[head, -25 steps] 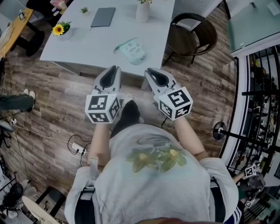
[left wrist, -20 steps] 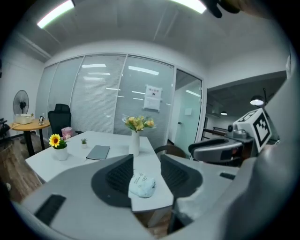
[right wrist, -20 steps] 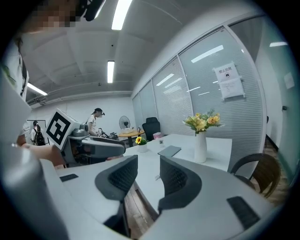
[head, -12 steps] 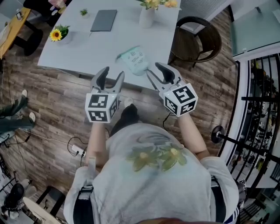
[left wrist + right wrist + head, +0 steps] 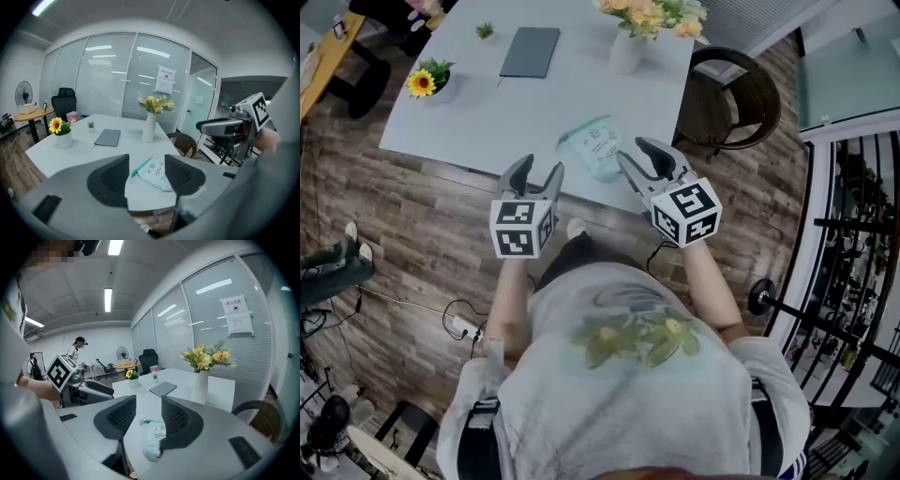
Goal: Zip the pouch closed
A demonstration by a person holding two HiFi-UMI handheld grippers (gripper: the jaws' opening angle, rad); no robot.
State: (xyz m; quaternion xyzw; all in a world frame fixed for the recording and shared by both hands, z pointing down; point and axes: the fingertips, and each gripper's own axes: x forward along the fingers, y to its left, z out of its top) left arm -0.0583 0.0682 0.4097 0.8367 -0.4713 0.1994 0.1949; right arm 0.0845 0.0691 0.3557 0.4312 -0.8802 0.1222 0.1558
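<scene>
A pale mint pouch [image 5: 595, 148] with a teal zipper edge lies near the front edge of the white table [image 5: 487, 112]. In the left gripper view, the pouch [image 5: 152, 173] shows on the table a little ahead, between the jaws. My left gripper [image 5: 539, 169] hovers at the table's front edge, left of the pouch, open and empty. My right gripper [image 5: 637, 152] hangs just right of the pouch, also open with nothing in it. In the right gripper view, the pouch [image 5: 154, 437] lies just ahead, partly hidden by the right jaw.
On the table stand a white vase of flowers [image 5: 628, 47], a grey notebook [image 5: 530, 52], a potted sunflower [image 5: 427, 82] and a tiny plant [image 5: 485, 33]. A dark round chair [image 5: 736, 98] sits at the table's right end. A person [image 5: 77, 348] stands far off.
Both grippers have moved forward from over the floor to the table's front edge beside the pouch. Their jaws went from shut to open.
</scene>
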